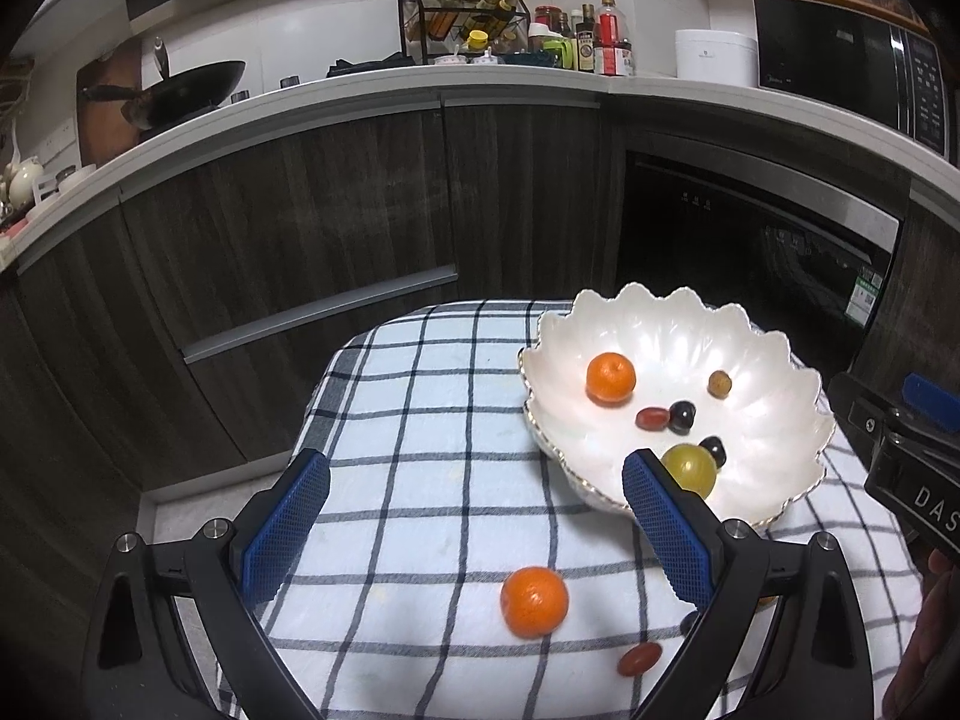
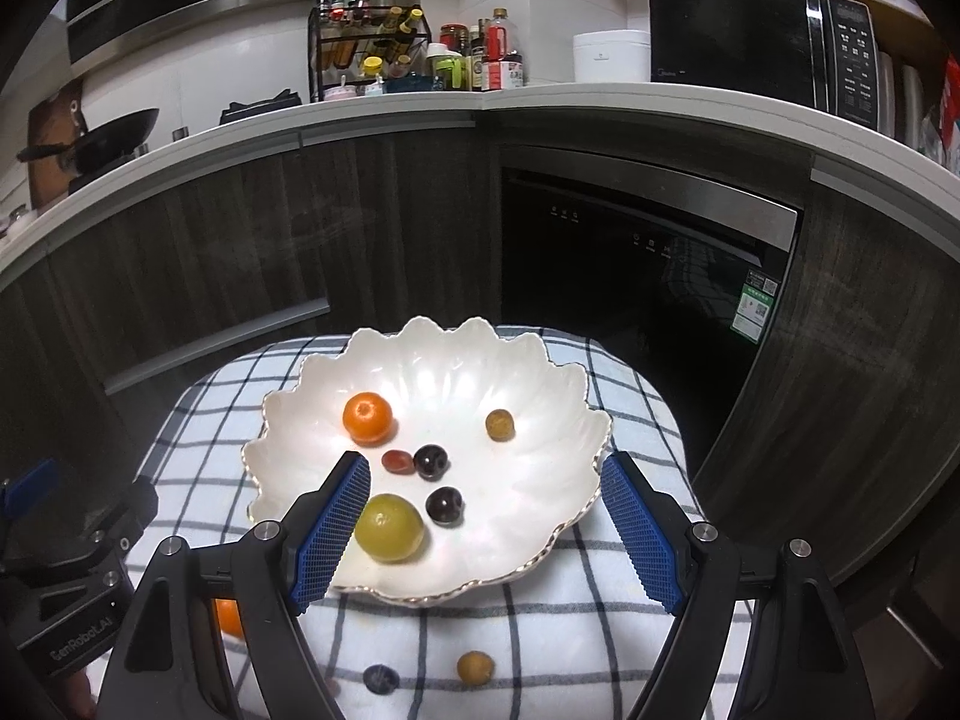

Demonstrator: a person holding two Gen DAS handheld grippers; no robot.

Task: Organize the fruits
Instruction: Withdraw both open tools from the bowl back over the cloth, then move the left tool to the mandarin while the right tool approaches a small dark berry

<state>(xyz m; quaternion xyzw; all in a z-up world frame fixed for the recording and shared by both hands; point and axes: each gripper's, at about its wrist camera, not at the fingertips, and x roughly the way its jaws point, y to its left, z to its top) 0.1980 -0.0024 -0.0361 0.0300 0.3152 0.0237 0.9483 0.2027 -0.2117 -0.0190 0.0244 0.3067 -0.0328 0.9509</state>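
A white scalloped bowl (image 1: 774,360) (image 2: 540,396) sits on a checked cloth. It holds a mandarin (image 1: 610,378) (image 2: 367,417), a yellow-green fruit (image 1: 693,469) (image 2: 390,527), a red grape (image 2: 397,461), two dark grapes (image 2: 432,461) (image 2: 444,505) and a small yellow fruit (image 2: 499,424). On the cloth lie a second mandarin (image 1: 534,601), a red grape (image 1: 640,659), a dark grape (image 2: 381,678) and a yellow fruit (image 2: 475,667). My left gripper (image 1: 474,510) is open and empty above the cloth, just beyond the loose mandarin. My right gripper (image 2: 486,498) is open and empty over the bowl.
The checked cloth (image 1: 420,420) covers a small table in front of dark kitchen cabinets (image 1: 270,252) and a built-in oven (image 2: 648,276). The counter above holds a wok (image 1: 192,84), a spice rack (image 1: 462,18), bottles and a microwave (image 2: 762,42).
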